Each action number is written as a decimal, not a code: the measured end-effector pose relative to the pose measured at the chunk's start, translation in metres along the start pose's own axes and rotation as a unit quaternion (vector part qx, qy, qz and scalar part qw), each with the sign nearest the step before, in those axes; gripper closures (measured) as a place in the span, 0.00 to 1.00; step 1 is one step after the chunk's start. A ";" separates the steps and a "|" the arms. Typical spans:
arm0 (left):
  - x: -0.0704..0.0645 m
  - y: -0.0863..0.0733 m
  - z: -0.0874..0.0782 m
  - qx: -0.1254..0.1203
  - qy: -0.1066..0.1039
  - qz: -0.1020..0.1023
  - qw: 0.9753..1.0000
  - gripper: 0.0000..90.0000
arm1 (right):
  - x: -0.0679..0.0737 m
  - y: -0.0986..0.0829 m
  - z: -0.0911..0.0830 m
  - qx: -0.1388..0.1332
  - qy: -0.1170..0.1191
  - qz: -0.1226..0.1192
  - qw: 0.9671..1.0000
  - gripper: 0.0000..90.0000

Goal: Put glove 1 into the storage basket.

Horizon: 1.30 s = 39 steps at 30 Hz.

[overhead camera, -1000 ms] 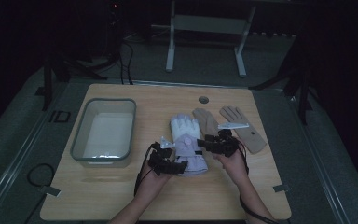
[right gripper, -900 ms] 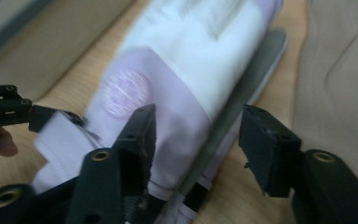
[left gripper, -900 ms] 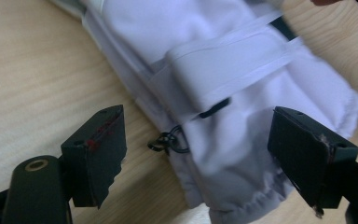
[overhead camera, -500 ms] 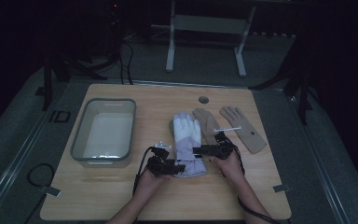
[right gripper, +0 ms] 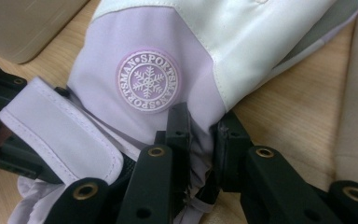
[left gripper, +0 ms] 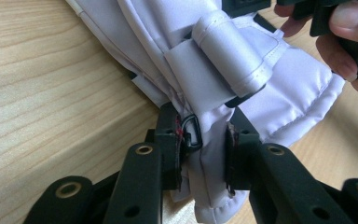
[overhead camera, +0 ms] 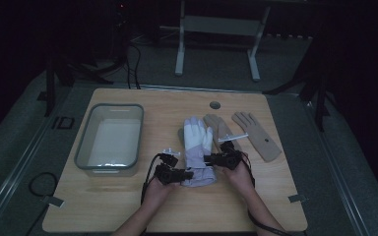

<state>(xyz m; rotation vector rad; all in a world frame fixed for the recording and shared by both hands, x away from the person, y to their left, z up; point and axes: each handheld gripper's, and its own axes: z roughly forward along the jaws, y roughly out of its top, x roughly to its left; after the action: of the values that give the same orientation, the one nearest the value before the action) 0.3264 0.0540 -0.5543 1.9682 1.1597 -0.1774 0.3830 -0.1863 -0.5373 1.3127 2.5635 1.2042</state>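
Lilac-and-white ski glove [overhead camera: 197, 150] lies flat mid-surface [overhead camera: 128, 206] between a clear plastic bin [overhead camera: 110, 138] and two tan gloves [overhead camera: 256, 135], its cuff pinched on one side by the left tool [overhead camera: 187, 174] and on the other by the right tool [overhead camera: 207, 158].

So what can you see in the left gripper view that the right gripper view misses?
The left gripper view shows a small black ring on the glove's edge and the person's other hand. The right gripper view shows a round snowflake badge and a corner of the grey bin. Both show black jaws pinching the white and lilac ski glove on the wooden table.
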 end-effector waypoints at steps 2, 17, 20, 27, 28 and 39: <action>-0.001 0.001 -0.002 0.003 0.000 0.002 1.000 0.82 | 0.003 0.001 -0.003 -0.005 -0.004 -0.003 1.000 0.88; -0.010 0.031 -0.038 0.022 0.015 0.043 0.999 0.83 | 0.032 0.026 -0.022 -0.040 -0.034 -0.031 0.998 0.88; -0.012 0.037 -0.047 0.025 0.021 0.056 0.998 0.83 | 0.038 0.031 -0.025 -0.044 -0.038 -0.039 0.998 0.88; -0.012 0.051 -0.068 0.029 0.035 0.077 0.996 0.83 | 0.051 0.050 -0.028 -0.058 -0.041 -0.042 0.997 0.88; -0.012 0.052 -0.072 0.030 0.037 0.079 0.996 0.83 | 0.053 0.052 -0.028 -0.063 -0.040 -0.040 0.996 0.88; 0.006 0.061 -0.116 0.042 0.058 0.089 0.993 0.83 | 0.090 0.085 -0.016 -0.071 -0.049 -0.071 0.994 0.88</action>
<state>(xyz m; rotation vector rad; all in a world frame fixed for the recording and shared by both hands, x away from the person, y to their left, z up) 0.3462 0.1262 -0.4459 2.1695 1.0564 -0.0198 0.3779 -0.1041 -0.4435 1.1127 2.4074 1.2369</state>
